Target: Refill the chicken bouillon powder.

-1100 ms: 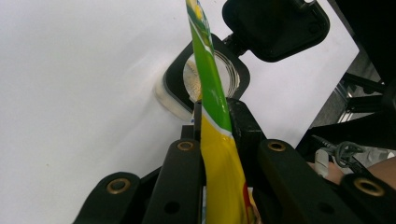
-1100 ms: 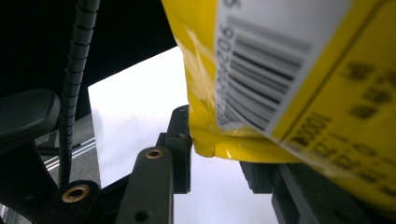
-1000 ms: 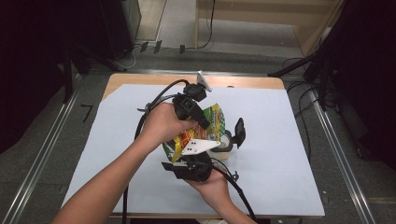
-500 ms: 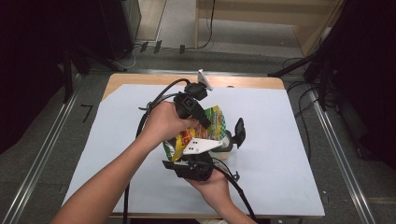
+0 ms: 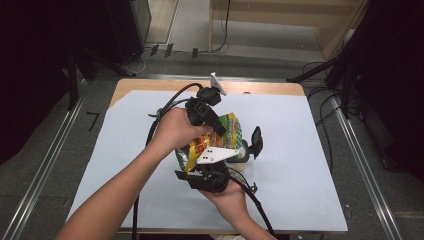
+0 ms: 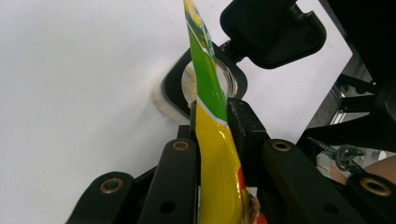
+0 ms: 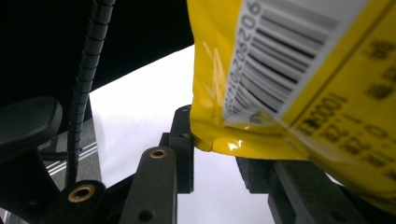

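Holding snack bag (image 5: 220, 140) above jar (image 5: 243, 152), high view. Left gripper (image 6: 212, 116) view: jaws clamp bag edge over open jar (image 6: 205, 81) mouth. Right gripper (image 7: 212, 144) view: jaws pinch bag (image 7: 280, 93) corner. Likely pouring step; next, tilt bag toward jar.

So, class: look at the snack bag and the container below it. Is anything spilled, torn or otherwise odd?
Nothing is visibly spilled or torn. The yellow-green bag is pinched between the left gripper and the right gripper above a black container whose lid stands open. The paper around it looks clean.
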A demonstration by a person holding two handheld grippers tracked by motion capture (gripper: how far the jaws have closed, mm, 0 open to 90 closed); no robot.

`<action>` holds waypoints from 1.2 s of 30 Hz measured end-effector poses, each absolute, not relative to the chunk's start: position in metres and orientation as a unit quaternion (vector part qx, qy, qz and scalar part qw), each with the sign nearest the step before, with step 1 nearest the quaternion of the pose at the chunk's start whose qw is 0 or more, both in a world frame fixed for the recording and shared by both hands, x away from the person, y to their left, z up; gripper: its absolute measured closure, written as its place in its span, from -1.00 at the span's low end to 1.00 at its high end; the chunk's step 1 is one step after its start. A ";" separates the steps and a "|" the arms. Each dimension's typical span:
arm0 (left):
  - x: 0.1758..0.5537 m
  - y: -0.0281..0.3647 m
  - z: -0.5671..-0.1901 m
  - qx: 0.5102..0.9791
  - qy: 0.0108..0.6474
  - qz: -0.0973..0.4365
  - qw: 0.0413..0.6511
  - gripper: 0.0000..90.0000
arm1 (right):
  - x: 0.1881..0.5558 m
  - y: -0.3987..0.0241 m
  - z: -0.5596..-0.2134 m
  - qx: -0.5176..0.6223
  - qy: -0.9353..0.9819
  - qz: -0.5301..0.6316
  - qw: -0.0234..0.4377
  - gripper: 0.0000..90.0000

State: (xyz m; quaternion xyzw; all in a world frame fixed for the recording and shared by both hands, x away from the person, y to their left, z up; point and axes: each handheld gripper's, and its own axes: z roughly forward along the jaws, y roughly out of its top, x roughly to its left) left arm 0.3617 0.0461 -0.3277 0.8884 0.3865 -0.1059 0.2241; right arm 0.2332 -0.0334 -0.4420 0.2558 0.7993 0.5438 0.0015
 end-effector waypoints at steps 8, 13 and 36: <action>0.362 0.047 -0.325 0.889 0.380 -0.104 0.232 0.84 | 0.236 -0.034 -0.442 0.256 0.800 0.543 0.009 0.59; 0.362 0.048 -0.322 0.890 0.378 -0.101 0.233 0.86 | 0.237 -0.033 -0.442 0.253 0.802 0.541 0.013 0.59; 0.362 0.046 -0.324 0.889 0.386 -0.096 0.227 0.86 | 0.237 -0.034 -0.441 0.255 0.800 0.543 0.005 0.59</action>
